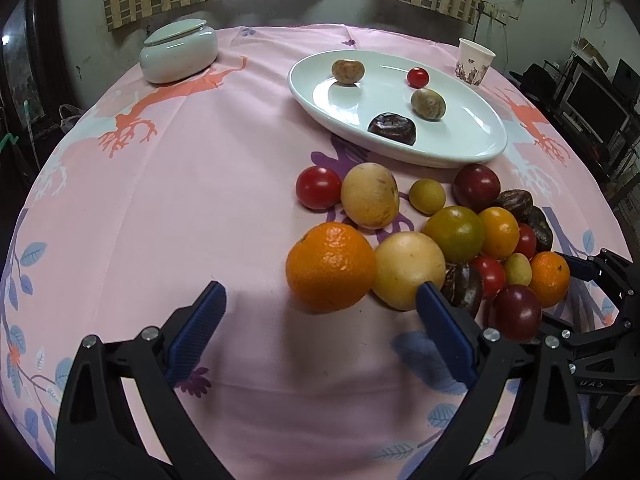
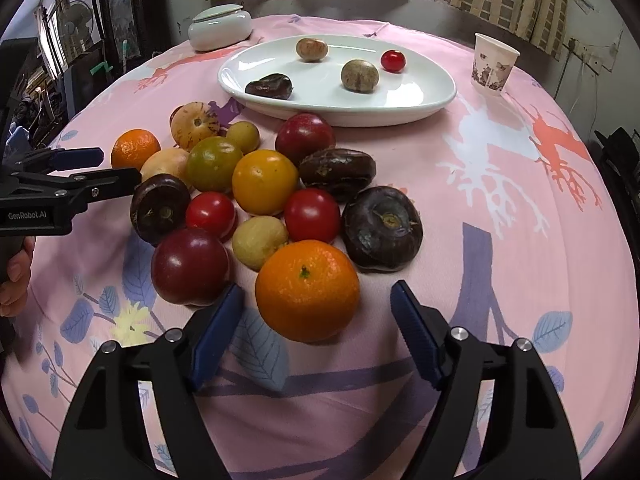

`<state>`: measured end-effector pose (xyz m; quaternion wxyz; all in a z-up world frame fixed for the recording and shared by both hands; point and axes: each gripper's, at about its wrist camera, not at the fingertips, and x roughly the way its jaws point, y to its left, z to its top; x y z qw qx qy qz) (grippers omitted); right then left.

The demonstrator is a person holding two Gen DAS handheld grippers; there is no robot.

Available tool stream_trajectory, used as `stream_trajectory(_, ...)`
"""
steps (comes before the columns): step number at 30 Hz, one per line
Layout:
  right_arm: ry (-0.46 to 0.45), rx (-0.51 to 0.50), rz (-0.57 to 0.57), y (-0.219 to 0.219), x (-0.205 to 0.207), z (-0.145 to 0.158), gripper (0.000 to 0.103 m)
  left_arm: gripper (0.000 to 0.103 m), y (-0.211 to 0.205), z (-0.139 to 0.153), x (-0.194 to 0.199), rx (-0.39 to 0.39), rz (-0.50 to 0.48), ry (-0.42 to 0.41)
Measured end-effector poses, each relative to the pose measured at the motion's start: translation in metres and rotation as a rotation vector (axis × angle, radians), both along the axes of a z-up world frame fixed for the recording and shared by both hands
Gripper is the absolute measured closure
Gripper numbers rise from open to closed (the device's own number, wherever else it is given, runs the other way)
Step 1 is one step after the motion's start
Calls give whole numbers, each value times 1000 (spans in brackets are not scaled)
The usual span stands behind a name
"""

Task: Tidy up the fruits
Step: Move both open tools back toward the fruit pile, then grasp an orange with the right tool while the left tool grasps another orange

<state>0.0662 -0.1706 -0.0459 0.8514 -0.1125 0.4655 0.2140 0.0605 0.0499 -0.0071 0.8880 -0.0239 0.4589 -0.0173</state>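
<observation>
A heap of fruit lies on the pink tablecloth: oranges, red tomatoes, dark plums and yellow-green fruits. Behind it, the white oval plate holds two brownish fruits, a small red tomato and a dark fruit. My left gripper is open, with a large orange just ahead of its fingertips, touching neither pad. My right gripper is also open. Its blue pads stand on either side of another orange, with a gap on each side.
A lidded white ceramic jar stands at the table's far left. A paper cup stands to the right of the plate. A person's hand shows at the left edge of the right wrist view. Curtains hang behind the table.
</observation>
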Motion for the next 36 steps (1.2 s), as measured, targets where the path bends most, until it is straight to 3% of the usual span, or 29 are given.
stream_trajectory(2, 14, 33, -20, -3, 1, 1, 27, 6, -1, 0, 0, 3, -3, -1)
stream_trajectory(5, 6, 44, -32, -5, 1, 5, 55, 6, 0, 1, -1, 5, -5, -3)
stream_trajectory(6, 9, 51, -23, -4, 0, 5, 57, 6, 0, 2, -1, 9, -7, -4)
stream_trajectory(15, -17, 34, -8, -1, -5, 8, 58, 6, 14, 11, -5, 46, -5, -20)
stream_trajectory(23, -10, 41, 10, -1, -5, 10, 58, 7, 17, -6, 0, 60, 2, 11)
stream_trajectory(25, -9, 42, 8, -1, -5, 10, 58, 15, 12, -9, 3, 80, -14, -7)
stream_trajectory(27, -6, 42, 10, 0, -5, 9, 58, 36, 7, -11, 7, 75, -21, -11)
stream_trajectory(28, -2, 42, 12, 1, -6, 8, 58, 41, 6, -13, 9, 82, -18, -9)
stream_trajectory(36, -2, 38, 26, 2, -8, 9, 58, 39, 11, -13, 23, 77, 39, -65)
